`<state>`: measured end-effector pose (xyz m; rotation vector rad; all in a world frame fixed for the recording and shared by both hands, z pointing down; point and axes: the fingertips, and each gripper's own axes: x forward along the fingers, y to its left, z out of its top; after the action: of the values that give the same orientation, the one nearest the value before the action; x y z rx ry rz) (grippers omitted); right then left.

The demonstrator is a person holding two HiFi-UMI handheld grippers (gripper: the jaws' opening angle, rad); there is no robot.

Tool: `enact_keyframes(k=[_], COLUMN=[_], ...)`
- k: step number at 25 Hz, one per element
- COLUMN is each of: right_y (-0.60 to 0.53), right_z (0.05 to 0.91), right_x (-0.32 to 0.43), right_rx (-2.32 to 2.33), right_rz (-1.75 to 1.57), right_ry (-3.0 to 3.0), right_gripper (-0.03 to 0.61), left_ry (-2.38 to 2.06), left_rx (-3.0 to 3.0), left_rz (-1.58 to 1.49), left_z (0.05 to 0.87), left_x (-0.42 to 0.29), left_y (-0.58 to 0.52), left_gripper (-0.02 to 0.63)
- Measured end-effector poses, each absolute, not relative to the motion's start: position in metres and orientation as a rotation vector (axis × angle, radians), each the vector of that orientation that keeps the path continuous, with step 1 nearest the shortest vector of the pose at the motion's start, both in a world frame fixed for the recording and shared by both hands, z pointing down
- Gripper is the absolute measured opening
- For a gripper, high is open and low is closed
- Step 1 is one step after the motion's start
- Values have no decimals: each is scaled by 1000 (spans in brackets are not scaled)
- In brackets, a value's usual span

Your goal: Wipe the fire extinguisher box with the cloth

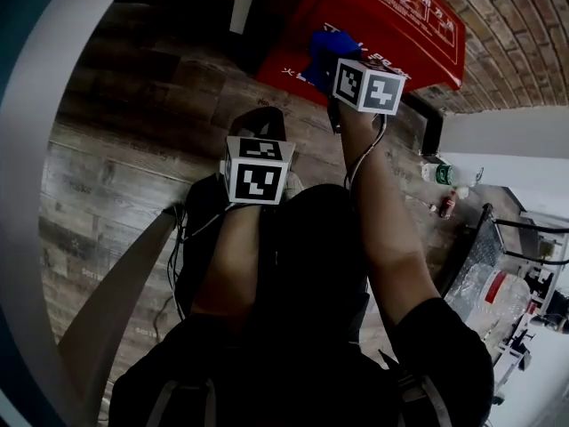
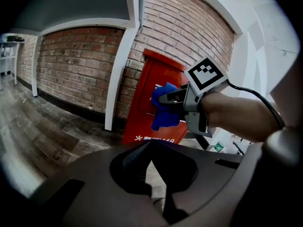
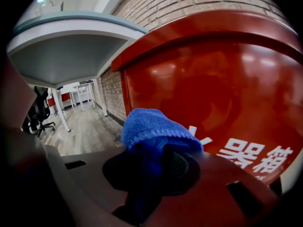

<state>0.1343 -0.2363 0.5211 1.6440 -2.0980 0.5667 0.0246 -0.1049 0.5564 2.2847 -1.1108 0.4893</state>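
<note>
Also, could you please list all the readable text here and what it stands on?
"器箱": large white characters on the front of the fire extinguisher box; earlier characters hidden by the cloth.
"119": white, at the box's lower edge, left gripper view; characters before it too blurred.
White print on the box's top, head view: too small to read.
Label on the bottle: too small to read.

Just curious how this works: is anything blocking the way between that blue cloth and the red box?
Nothing visible does. The right gripper holds the blue cloth close in front of the red box, with no object between them. Whether they already touch cannot be told.
</note>
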Motion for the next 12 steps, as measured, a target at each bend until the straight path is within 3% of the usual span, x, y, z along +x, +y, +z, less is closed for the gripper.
enact_keyframes(k=[12], right_y=[-177], right_z=[506], right_x=[273], right_rx=[1952], right_rz=[536], right_ry=[-1791], right_gripper=[97], left_ry=[-890], left_rx=[2385], left_rz=[492], left_z=[549], left_x=[94], left_y=[-80], left_gripper=[5])
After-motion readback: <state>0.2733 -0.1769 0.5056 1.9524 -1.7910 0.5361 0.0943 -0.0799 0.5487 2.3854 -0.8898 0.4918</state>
